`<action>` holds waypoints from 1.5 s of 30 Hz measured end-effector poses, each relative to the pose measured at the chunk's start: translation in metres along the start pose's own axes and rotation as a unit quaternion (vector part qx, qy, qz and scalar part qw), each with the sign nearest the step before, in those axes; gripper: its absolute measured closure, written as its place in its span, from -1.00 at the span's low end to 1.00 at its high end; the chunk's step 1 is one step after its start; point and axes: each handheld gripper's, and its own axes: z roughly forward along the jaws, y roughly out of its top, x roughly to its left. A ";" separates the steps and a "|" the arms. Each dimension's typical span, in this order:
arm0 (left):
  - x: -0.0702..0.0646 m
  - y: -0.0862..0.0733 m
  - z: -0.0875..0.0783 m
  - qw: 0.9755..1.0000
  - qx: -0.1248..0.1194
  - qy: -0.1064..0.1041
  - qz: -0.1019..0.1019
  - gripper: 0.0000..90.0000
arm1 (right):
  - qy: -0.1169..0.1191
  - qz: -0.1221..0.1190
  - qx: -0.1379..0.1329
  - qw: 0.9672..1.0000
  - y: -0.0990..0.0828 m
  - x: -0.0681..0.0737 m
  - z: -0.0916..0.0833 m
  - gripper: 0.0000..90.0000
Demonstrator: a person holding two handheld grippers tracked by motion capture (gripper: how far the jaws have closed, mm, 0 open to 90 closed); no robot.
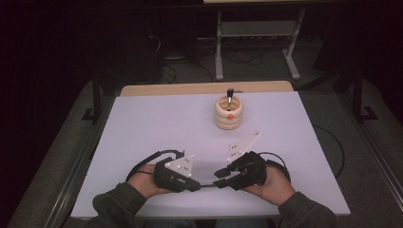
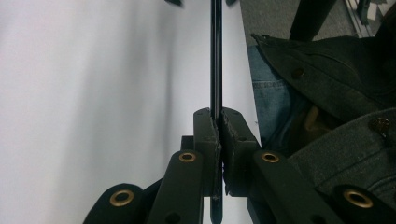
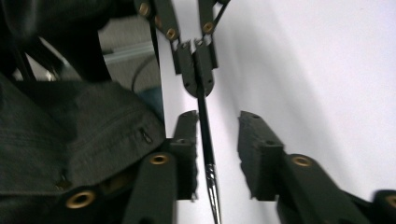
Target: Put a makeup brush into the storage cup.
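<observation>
L gripper (image 2: 216,140) is clamped tight on a thin black brush (image 3: 204,126), held level just above the counter (image 1: 157,118) near the front edge. R gripper (image 3: 217,154) fingers (image 3: 254,154) stand apart w/ the brush betw them, not pressing. Handover looks done: draw R straight back, keep L steady, then carry brush to ribbed cup (image 1: 228,113) w/o tilting.

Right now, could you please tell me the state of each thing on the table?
Left hand-held gripper: shut on the brush handle.
Right hand-held gripper: open, jaws around the brush.
Thin black brush: held level between both grippers.
Ringed holder: upright, one brush inside.
</observation>
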 end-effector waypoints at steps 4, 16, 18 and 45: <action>0.001 -0.005 -0.002 1.000 -0.009 0.006 -0.011 0.90 | 0.001 0.042 -0.035 0.998 -0.010 -0.006 -0.008 0.25; 0.006 -0.010 -0.016 0.998 -0.048 0.027 -0.040 0.90 | -0.010 0.097 -0.103 0.990 -0.032 -0.016 -0.025 0.04; 0.007 -0.010 -0.018 0.997 -0.056 0.033 -0.042 0.90 | -0.011 0.101 -0.113 0.988 -0.034 -0.018 -0.025 0.03; 0.009 -0.010 -0.021 0.994 -0.089 0.047 -0.042 0.90 | 0.083 0.124 -0.187 0.971 -0.030 -0.027 -0.005 0.89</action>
